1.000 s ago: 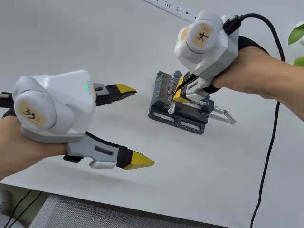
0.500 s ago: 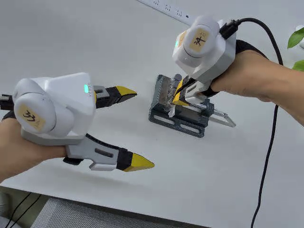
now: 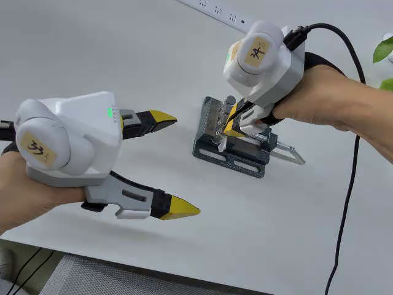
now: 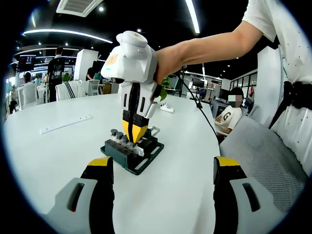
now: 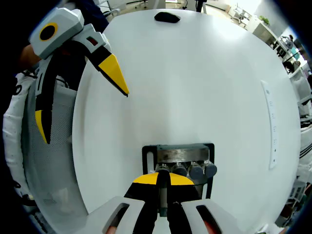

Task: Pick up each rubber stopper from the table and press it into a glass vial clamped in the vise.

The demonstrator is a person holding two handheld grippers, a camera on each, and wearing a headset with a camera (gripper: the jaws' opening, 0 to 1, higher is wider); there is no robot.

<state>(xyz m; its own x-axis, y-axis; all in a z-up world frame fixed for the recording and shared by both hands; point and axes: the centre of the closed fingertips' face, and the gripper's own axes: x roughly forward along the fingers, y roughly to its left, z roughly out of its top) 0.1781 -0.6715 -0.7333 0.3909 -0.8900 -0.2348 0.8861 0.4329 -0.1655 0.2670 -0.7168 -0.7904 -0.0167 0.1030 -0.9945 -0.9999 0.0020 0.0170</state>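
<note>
on the white table [image 3: 123,49], toward its far side in the head view, a dark vise [image 3: 227,153] stands with a row of glass vials [image 4: 120,137] clamped between its plates. the right gripper [image 3: 230,128] points steeply down at that row, its yellow-tipped jaws pressed together with hardly any gap. the tips are on or just above the vial at one end of the row. whether a stopper is pinched under them cannot be told, since the tips hide that spot. in the right gripper view, three grey rubber stoppers [image 5: 210,169] sit in the mouths of the other vials (round caps side by side along the vise's plate). the left gripper [image 3: 174,163] hovers well apart from the vise, nearer the table's front edge, jaws spread wide and holding nothing. in the left gripper view its two jaws frame the vise, with the right gripper upright over it. a black cable [image 3: 353,172] runs from the right gripper across the table, and a white power strip [image 3: 215,8] lies at the far edge.
</note>
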